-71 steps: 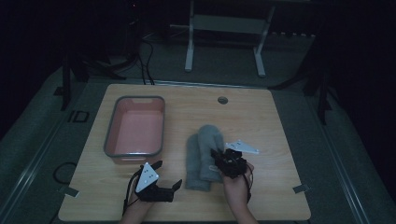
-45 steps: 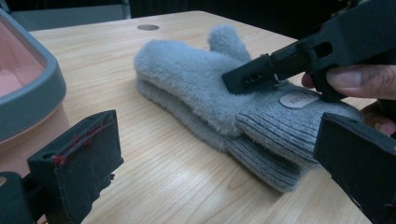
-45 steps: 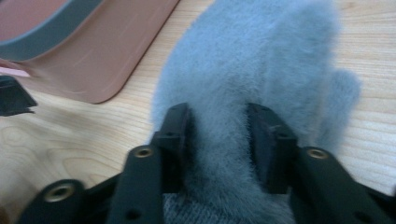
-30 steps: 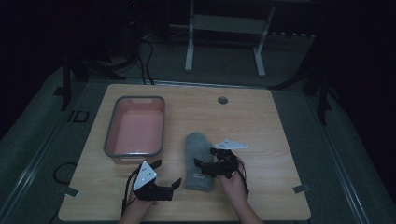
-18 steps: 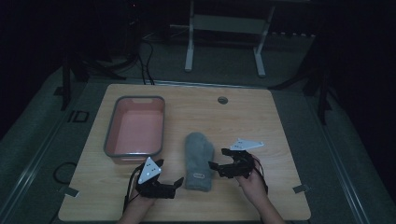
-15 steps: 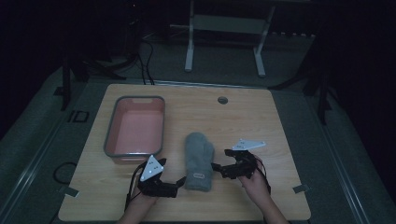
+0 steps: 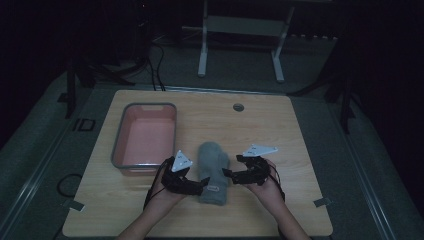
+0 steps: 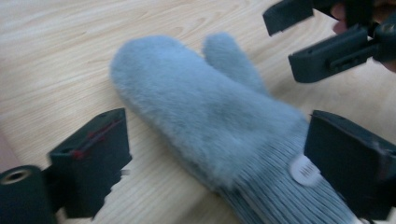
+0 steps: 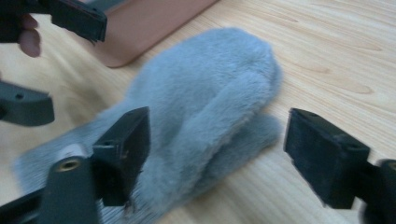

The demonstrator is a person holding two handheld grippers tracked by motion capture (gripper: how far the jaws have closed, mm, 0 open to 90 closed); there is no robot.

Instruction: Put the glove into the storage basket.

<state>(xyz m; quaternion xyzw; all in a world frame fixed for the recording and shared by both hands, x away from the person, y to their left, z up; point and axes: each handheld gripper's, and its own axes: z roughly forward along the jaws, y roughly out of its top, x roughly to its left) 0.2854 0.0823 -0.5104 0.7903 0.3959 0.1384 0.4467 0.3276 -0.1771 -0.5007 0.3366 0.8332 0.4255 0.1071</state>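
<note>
high view: a grey mitten (image 7: 213, 171) lies flat on the wooden table (image 7: 290, 130), near the person's edge and just right of a pink tray (image 7: 145, 136). its long axis runs away from the person, with the rounded fur tip at the far end and the ribbed cuff at the near end. the left gripper (image 7: 196, 187) sits at the mitten's left side beside the cuff, and the right gripper (image 7: 229, 175) sits at its right side about mid-length; the 2 look about equally near, 1 on each flank.

left gripper view: the left gripper's jaws stand wide apart and hold nothing. the mitten (image 8: 219, 126) lies between and beyond them, the cuff with its small round label (image 8: 304, 171) close to the right-hand jaw, fur tip and thumb pointing away. the right gripper (image 8: 299, 42) shows at the top right with its jaws parted.

right gripper view: the right gripper's jaws are also spread and empty, straddling the mitten (image 9: 205, 116) across its width. the thumb lies on the near side. the tray (image 9: 140, 28) is beyond, and the left gripper (image 9: 42, 60) is at the top left.

any closing move would probably pinch the mitten across its short axis.
</note>
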